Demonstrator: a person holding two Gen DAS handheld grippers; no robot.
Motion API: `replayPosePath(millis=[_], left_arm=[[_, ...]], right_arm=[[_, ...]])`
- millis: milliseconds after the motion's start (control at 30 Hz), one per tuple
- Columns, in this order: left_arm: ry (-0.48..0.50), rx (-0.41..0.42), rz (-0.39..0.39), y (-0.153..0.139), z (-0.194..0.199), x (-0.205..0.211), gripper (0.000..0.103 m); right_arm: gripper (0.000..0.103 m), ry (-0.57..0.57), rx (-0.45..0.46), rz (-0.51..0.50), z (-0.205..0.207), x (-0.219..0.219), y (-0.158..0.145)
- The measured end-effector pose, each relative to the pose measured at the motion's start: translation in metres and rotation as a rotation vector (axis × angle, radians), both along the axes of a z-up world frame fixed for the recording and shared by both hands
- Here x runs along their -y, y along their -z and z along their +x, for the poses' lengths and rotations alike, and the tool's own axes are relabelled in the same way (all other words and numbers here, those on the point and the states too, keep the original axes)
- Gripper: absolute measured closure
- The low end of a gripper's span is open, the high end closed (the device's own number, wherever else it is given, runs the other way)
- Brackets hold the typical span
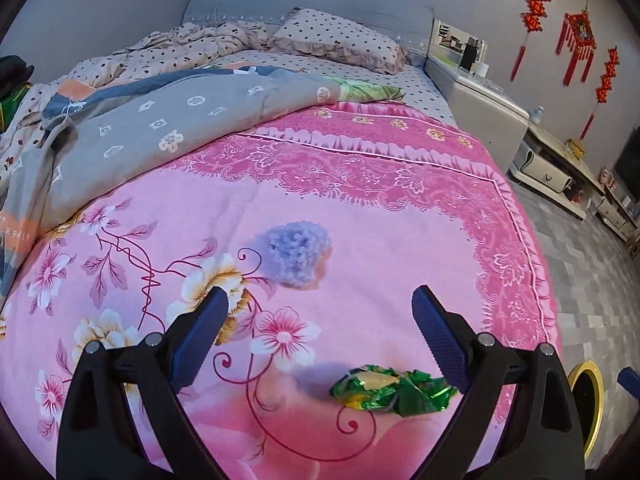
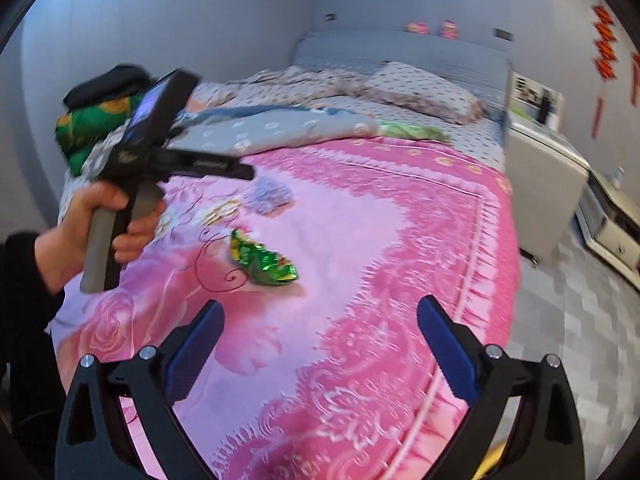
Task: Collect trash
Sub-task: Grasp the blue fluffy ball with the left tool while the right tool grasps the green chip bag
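A crumpled green foil wrapper [image 1: 390, 392] lies on the pink floral bedspread [image 1: 360, 208], low between the fingers of my left gripper [image 1: 320, 300], which is open and empty above it. A crumpled pale lilac tissue wad [image 1: 298, 254] lies just beyond the fingertips. In the right wrist view the wrapper [image 2: 262, 260] and the wad [image 2: 269, 195] lie ahead and left of my right gripper [image 2: 320, 312], which is open and empty above the bed. The left gripper [image 2: 160, 152] shows there held in a hand, over the bed's left side.
A gold-rimmed black bin [image 1: 588, 392] stands on the grey floor right of the bed. A grey quilt [image 1: 160, 120] and dotted pillow [image 1: 340, 38] lie at the far end. A white nightstand [image 1: 484, 108] and low cabinets [image 1: 560, 168] line the right wall.
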State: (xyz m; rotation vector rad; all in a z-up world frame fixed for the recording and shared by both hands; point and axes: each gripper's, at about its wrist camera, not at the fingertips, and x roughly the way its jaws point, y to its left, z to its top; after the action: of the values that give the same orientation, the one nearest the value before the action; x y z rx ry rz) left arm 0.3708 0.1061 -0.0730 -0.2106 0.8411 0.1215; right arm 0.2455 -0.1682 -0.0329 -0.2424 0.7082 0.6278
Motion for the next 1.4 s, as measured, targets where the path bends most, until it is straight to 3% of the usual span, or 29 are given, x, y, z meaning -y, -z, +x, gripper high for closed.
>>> replayPosePath(millis=[367,1033,1200,1400], left_arm=[[-0.049,-0.056,0.018,0.043,0.047,-0.028,0.014],[-0.006,-0.139,0.027,0.099,0.116,-0.028,0.015],[0.015,-0.145,0.060,0.110,0.121,-0.025,0.023],[0.009,-0.125,0.079,0.113,0.121,-0.024,0.048]], right_arm=[[0.008,-0.124,-0.030,-0.062,0.036,-0.083,0.042],[0.008,-0.239,-0.046,-0.181,0.086,-0.140,0.099],[0.012,-0.225,-0.082,-0.179,0.096,-0.142,0.111],[0.035,-0.202,-0.108,-0.181,0.102,-0.142,0.119]])
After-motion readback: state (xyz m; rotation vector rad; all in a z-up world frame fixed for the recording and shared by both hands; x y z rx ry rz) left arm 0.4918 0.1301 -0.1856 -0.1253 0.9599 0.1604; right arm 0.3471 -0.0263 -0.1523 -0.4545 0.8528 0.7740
